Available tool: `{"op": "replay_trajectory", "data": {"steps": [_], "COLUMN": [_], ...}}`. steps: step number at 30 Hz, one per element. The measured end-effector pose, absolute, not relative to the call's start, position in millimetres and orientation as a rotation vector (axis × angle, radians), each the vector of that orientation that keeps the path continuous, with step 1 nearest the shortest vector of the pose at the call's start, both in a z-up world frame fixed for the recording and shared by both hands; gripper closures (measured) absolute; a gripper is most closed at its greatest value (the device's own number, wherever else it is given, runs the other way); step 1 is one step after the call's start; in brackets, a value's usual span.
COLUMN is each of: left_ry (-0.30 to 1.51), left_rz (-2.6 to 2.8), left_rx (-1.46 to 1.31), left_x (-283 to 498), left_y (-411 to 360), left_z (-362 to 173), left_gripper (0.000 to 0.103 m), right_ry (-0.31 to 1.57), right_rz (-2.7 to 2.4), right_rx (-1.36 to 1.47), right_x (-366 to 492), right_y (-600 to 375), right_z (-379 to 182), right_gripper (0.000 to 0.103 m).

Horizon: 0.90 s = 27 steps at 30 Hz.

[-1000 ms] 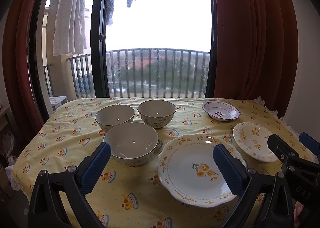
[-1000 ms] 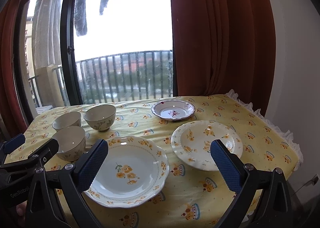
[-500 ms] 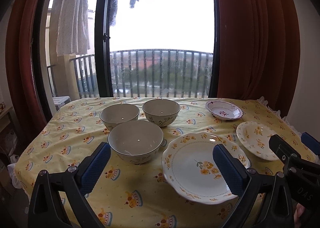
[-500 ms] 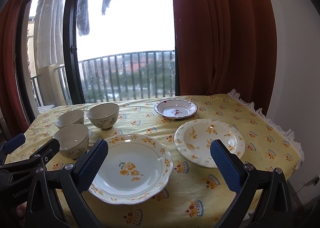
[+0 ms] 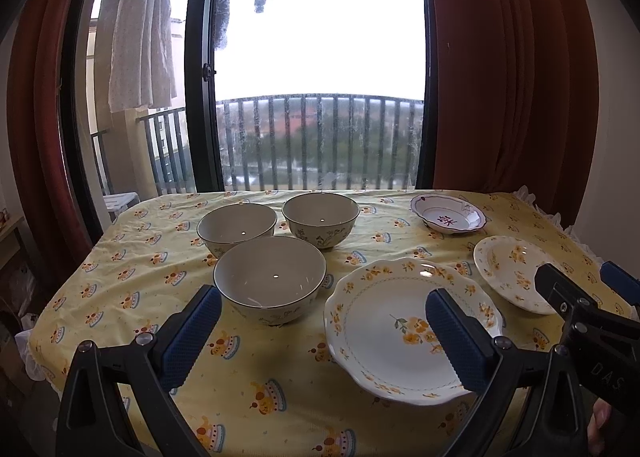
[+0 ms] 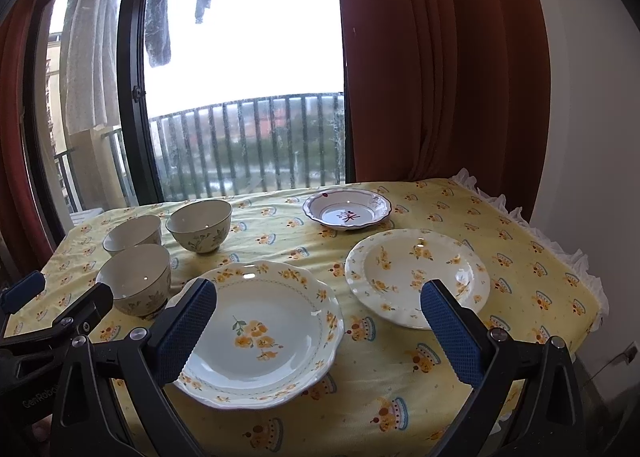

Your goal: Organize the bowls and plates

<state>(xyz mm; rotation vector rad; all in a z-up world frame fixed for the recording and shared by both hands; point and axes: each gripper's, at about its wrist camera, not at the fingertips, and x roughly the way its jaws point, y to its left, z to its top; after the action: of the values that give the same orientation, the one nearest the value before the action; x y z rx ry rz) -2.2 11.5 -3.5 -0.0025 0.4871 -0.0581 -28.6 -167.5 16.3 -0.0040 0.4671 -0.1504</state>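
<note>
Three cream bowls stand in a cluster at the left: a near bowl (image 5: 270,279) (image 6: 136,283), a far-left bowl (image 5: 237,225) (image 6: 133,232) and a far-right bowl (image 5: 321,217) (image 6: 200,224). A large scalloped floral plate (image 5: 392,331) (image 6: 268,333) lies in front. A medium floral plate (image 5: 508,271) (image 6: 416,273) lies to its right. A small purple-rimmed dish (image 5: 448,213) (image 6: 347,212) sits at the back. My left gripper (image 5: 320,335) is open and empty, above the near table edge. My right gripper (image 6: 318,331) is open and empty over the large plate.
The table wears a yellow patterned cloth (image 5: 160,269) (image 6: 520,269) with a frilled edge at the right. A glass balcony door (image 5: 320,97) and red curtains (image 6: 440,77) stand behind it. A white wall (image 6: 592,137) is at the right.
Both grippers have pulled back and risen slightly, so the dishes sit a little higher and farther in view. Nothing on the table has moved.
</note>
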Motion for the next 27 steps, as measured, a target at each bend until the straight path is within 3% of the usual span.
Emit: {"op": "replay_trajectory", "data": {"steps": [27], "left_ry": [0.45], "left_rz": [-0.027], "left_rx": [0.009], "left_x": [-11.6], "left_y": [14.3], "left_z": [-0.4], "left_gripper": [0.001], "right_ry": [0.444], "right_rz": [-0.128], "right_rx": [-0.022], "right_x": [-39.6], "right_y": [-159.3], "right_z": [22.3], "right_gripper": [0.0]}}
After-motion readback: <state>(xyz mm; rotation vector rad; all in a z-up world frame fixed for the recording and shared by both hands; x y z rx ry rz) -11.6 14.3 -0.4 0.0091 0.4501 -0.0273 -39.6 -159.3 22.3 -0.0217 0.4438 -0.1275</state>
